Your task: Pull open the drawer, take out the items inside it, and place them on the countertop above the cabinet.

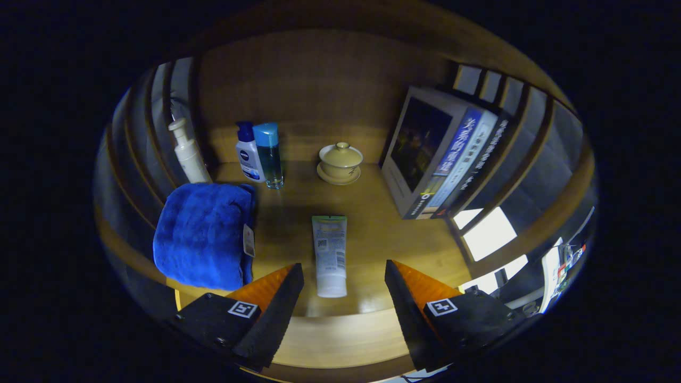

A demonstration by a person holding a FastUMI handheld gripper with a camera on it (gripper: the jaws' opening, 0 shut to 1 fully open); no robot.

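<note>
My gripper (345,279) hangs open above the front edge of the wooden countertop (383,234). A white squeeze tube (330,255) lies flat on the countertop, cap end toward me, just ahead of the fingers and in line with the gap between them. Neither finger touches it. The drawer is hidden from this angle.
A folded blue towel (205,234) lies left of the tube. At the back stand a white pump bottle (187,151), a white-and-blue bottle (249,154), a clear blue bottle (268,154) and a lidded cup on a saucer (340,162). Books (441,154) lean at the right.
</note>
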